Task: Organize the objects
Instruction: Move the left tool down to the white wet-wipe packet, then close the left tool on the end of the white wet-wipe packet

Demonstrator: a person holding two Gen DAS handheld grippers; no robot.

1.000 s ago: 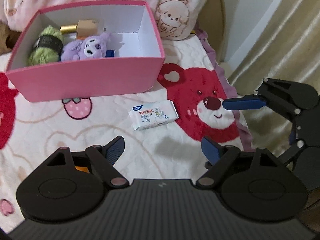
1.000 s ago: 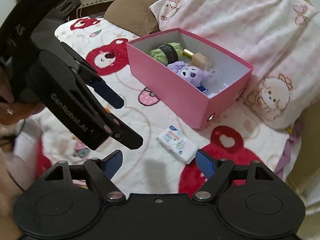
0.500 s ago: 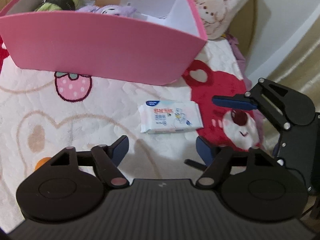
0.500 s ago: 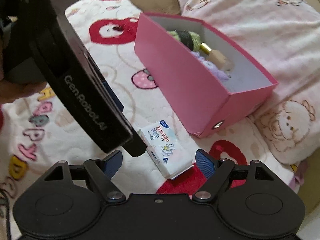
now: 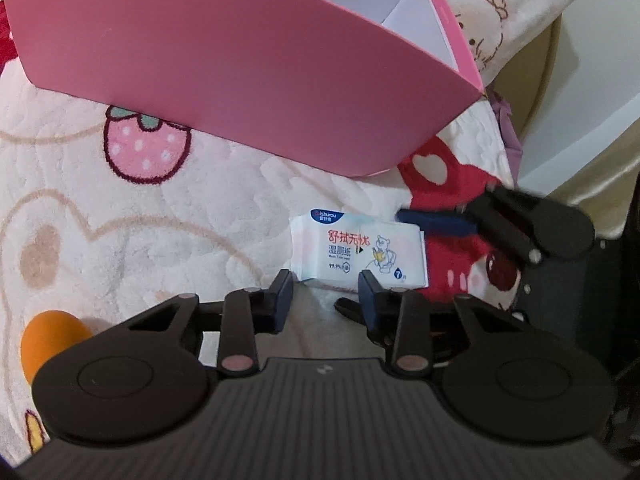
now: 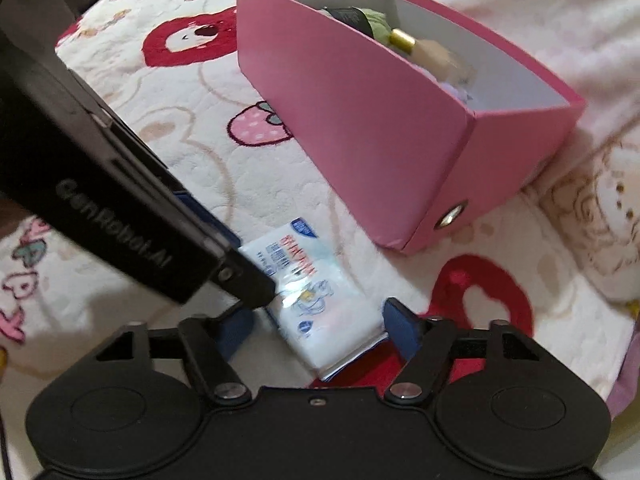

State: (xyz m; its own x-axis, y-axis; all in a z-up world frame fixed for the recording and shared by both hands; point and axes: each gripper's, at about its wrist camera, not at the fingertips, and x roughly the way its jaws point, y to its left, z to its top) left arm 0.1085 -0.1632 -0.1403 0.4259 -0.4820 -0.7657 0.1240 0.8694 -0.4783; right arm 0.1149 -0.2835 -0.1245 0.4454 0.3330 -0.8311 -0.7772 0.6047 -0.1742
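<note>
a flat wet-wipe pack [image 5: 358, 254] lies on the blanket [image 5: 120, 240] just before the pink box [image 5: 240, 80]. the right gripper [image 6: 316, 328], closing, straddles its short end unclamped; the left gripper [image 5: 325, 292], narrowed and empty, hangs just short of its long side.

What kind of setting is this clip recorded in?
Most likely a bedroom, with the work done on a bed. The surface is a plush cartoon bear and strawberry blanket, a matching fleece-covered pillow lies behind the pink box, and a curtain hangs alongside.
</note>
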